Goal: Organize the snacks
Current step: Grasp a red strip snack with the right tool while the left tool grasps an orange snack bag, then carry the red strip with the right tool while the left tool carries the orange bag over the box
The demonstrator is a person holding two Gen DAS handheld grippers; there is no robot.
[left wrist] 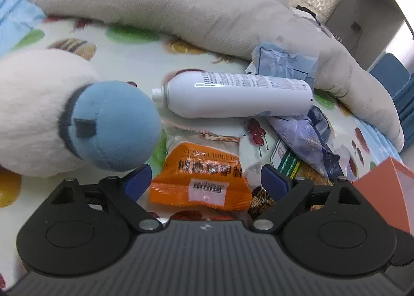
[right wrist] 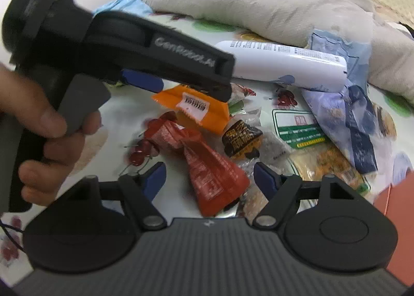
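Red snack packet (right wrist: 207, 166) lies between right tool's (right wrist: 209, 182) spread fingers, untouched.

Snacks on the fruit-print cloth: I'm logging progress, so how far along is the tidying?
Nothing looks sorted yet. The orange packet, red packet, dark wrapped sweet and blue bag lie loose in one heap beside the white spray bottle. Neither claw holds anything: the left claw hangs open over the orange packet, the right claw open astride the red one. All the picking and placing is left.
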